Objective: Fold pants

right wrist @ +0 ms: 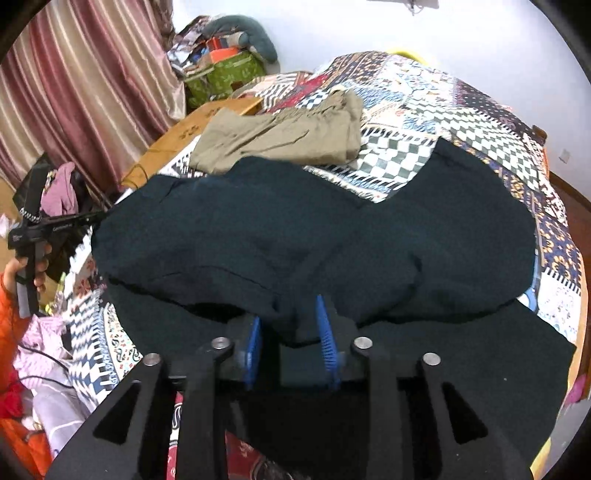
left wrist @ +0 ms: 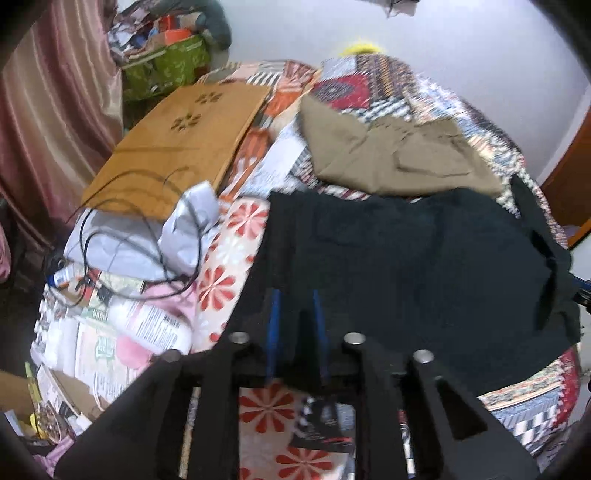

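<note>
Where quilt (right wrist: 424, 122) shows: curtain (right wrist: 92, 85), prob. wall (right wrist: 332, 22).

Dark navy pants (right wrist: 314, 236): plain dark fabric, spread across the patchwork bedspread, partly doubled over. Upper layer bulges in two rounded lobes, with a lower layer lying flat beneath toward the near right. A fold of the near edge is bunched up at centre. In the left wrist view the same pants (left wrist: 406, 266) hang as a broad dark sheet, right edge creased.
</note>
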